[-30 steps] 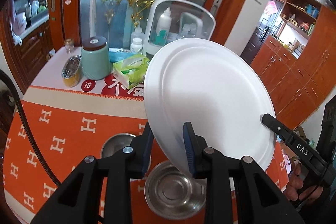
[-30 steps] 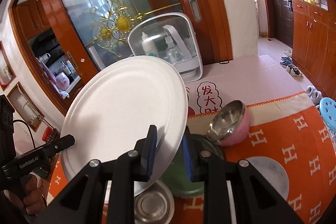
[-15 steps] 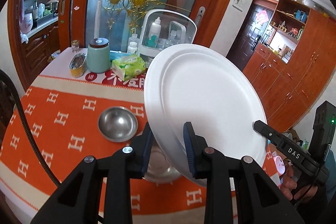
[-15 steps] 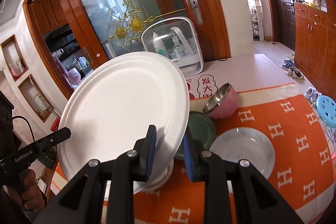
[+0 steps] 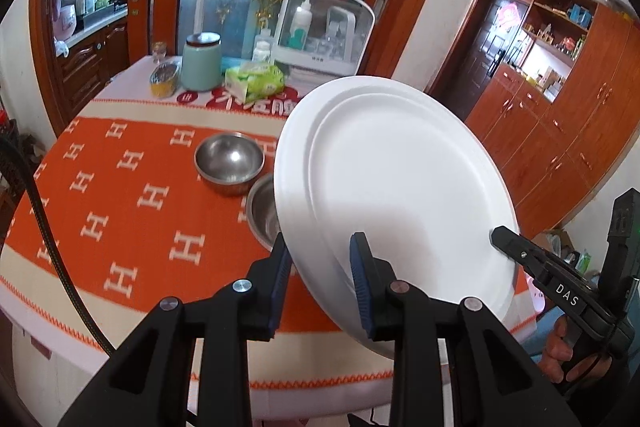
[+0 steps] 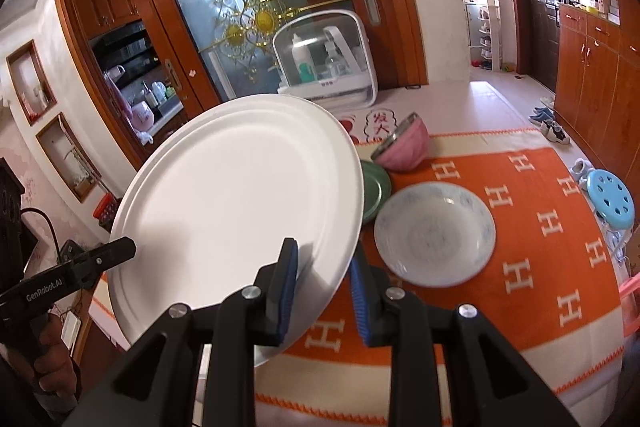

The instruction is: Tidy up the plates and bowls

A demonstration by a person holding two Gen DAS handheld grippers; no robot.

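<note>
A large white plate point(image 5: 392, 187) hangs tilted in the air above the near edge of the orange-clothed table point(image 5: 132, 187), held from both sides. My left gripper point(image 5: 320, 267) is shut on its lower left rim, and the right gripper's black fingers point(image 5: 516, 247) meet the rim on the far side. In the right wrist view the white plate point(image 6: 240, 195) fills the left half, with my right gripper point(image 6: 324, 275) shut on its lower right rim. The left gripper's fingers point(image 6: 108, 255) clamp its left edge. Two steel bowls point(image 5: 230, 163) stand on the cloth, the nearer steel bowl point(image 5: 262, 213) half hidden behind the plate.
A green plate point(image 6: 378, 187), a tipped pink bowl point(image 6: 402, 147) and a pale patterned plate point(image 6: 434, 233) lie on the cloth to the right. At the table's back stand a green jar point(image 5: 202, 61), a tissue pack point(image 5: 256, 81) and a white storage box point(image 5: 324, 31). A blue stool point(image 6: 612, 197) is beside the table.
Both grippers have drawn back toward the table's near edge with the white plate between them. The bowls and plates on the cloth now look farther away.
</note>
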